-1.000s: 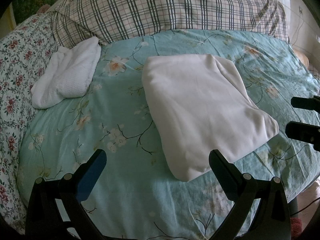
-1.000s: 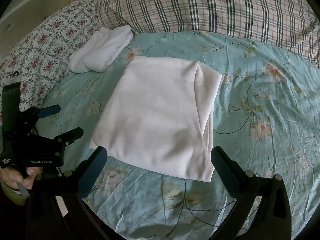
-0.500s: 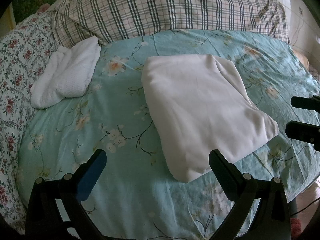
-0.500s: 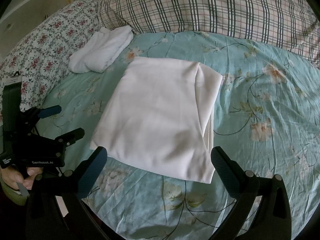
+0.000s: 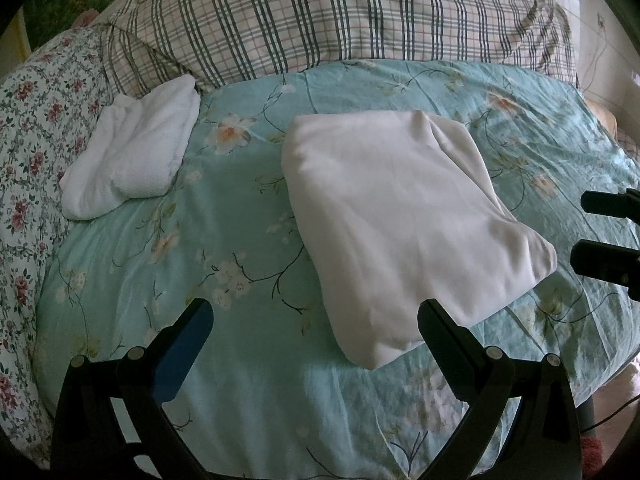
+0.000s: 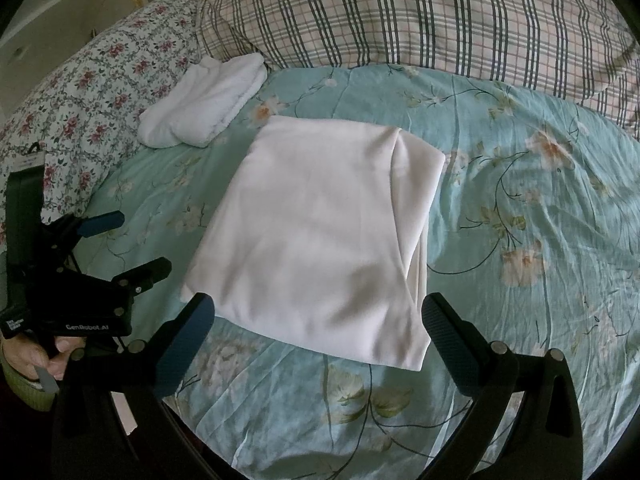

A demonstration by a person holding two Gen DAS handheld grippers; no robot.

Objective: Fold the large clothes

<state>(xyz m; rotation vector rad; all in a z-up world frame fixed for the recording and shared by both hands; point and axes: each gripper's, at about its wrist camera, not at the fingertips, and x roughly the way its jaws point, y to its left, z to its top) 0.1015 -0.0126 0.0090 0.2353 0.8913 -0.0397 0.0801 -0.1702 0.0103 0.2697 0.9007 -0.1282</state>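
A folded white garment (image 5: 404, 224) is laid flat on a teal floral bedspread (image 5: 224, 208), with both grippers held spread and empty.

From the left wrist, the left gripper (image 5: 314, 320) is seen wide apart just short of the garment's near corner; a white towel (image 5: 132, 152) is set beside a plaid pillow (image 5: 320, 16). From the right wrist, the right gripper (image 6: 318, 312) is parted before the garment's near edge, and a floral pillow (image 6: 100, 80) is seen at left.

Two folded white cloths (image 5: 404, 220) (image 5: 132, 152), two pillows (image 5: 340, 16) (image 5: 36, 120), one bedspread (image 5: 240, 380).
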